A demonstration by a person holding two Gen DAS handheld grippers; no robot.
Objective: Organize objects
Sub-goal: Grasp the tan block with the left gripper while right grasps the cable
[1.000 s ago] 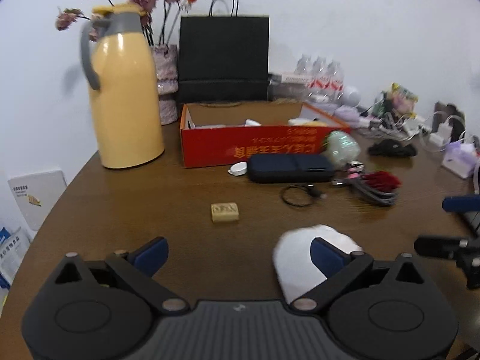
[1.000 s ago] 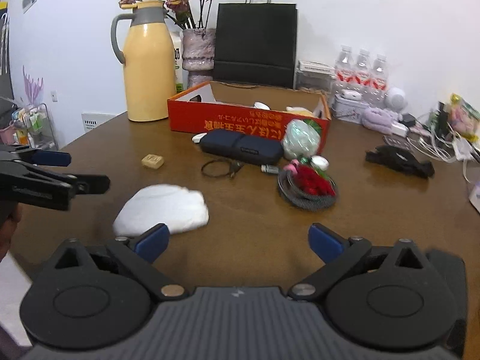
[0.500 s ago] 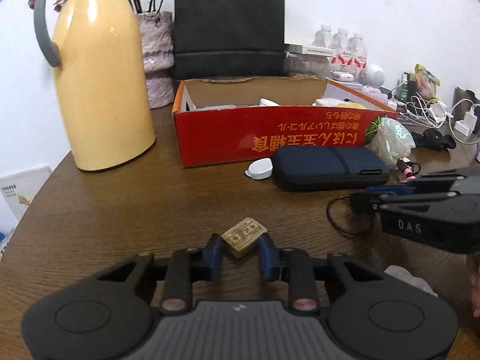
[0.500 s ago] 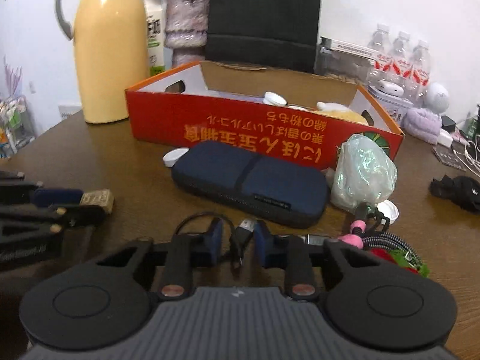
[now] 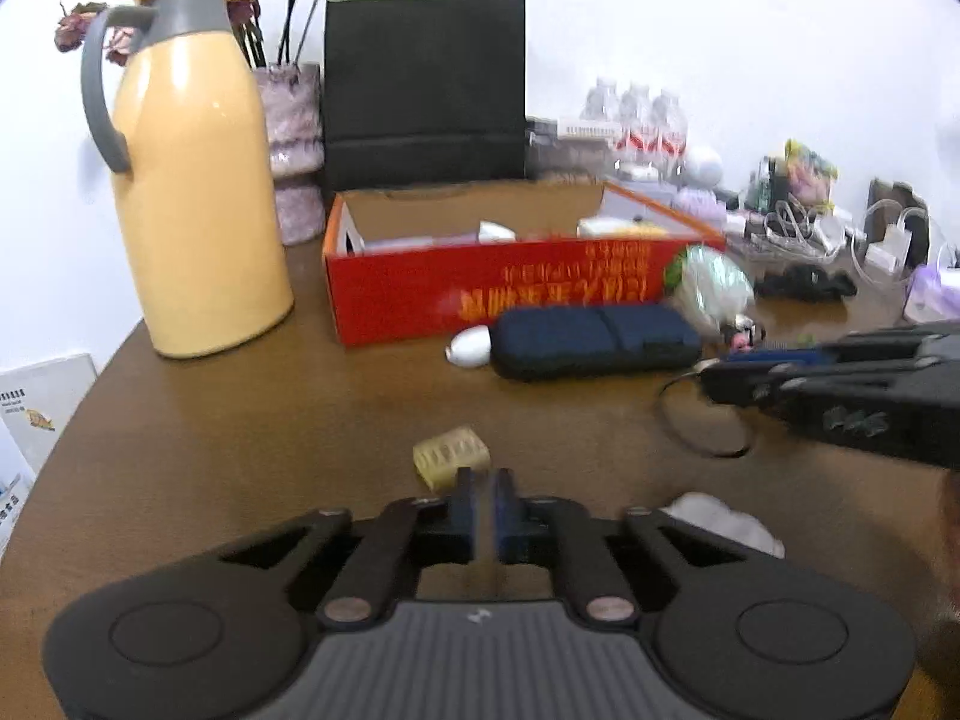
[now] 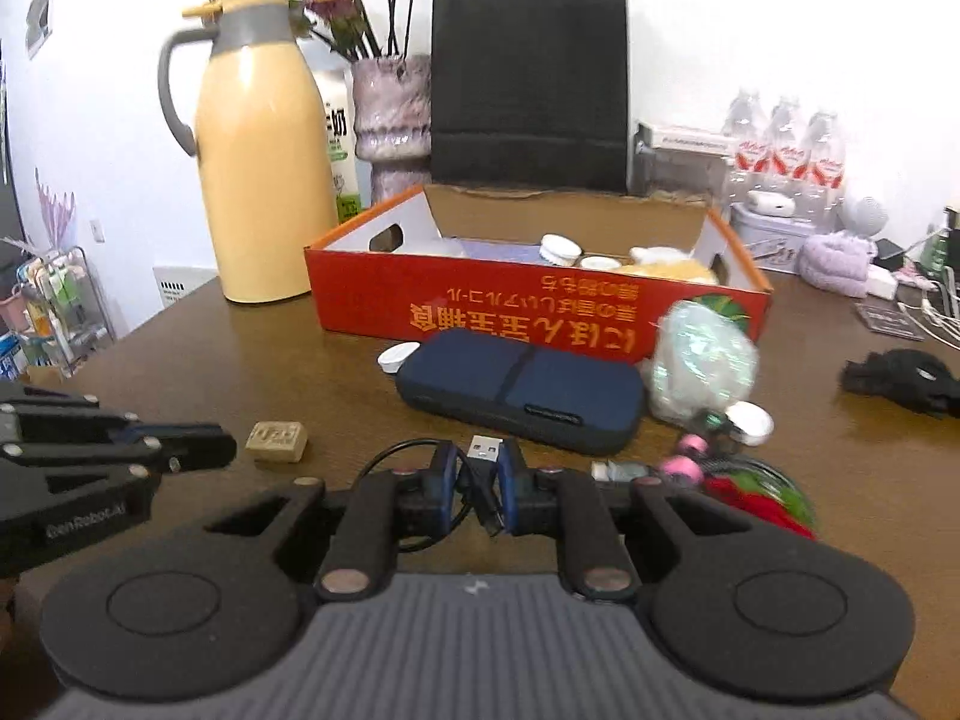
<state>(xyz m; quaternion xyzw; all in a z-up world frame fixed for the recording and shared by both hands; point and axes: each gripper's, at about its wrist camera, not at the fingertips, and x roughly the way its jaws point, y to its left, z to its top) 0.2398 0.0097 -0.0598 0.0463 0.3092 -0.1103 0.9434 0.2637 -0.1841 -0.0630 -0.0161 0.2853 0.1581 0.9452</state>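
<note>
A small tan block (image 5: 451,456) lies on the brown table (image 5: 270,420), just beyond the tips of my left gripper (image 5: 483,483). The jaws are closing, nearly together, with nothing between them. From the right wrist view the same block (image 6: 276,441) sits ahead of the left gripper (image 6: 219,450). My right gripper (image 6: 477,462) is shut on a black USB cable (image 6: 485,449), whose plug sticks out past the fingers. Its loop (image 5: 702,420) hangs under the right gripper (image 5: 720,375). The open red box (image 6: 480,300) holds several small items.
A navy case (image 6: 516,384) and a white cap (image 6: 396,357) lie before the box, with a crumpled plastic bag (image 6: 702,360) and a red-pink cord bundle (image 6: 750,492) to the right. A yellow thermos (image 5: 198,198) stands at the left. A white cloth (image 5: 720,516) lies near me.
Both grippers went from wide open to nearly together. The block sat between the left fingers half a second ago and now lies beyond their tips. The right fingers closed on the cable.
</note>
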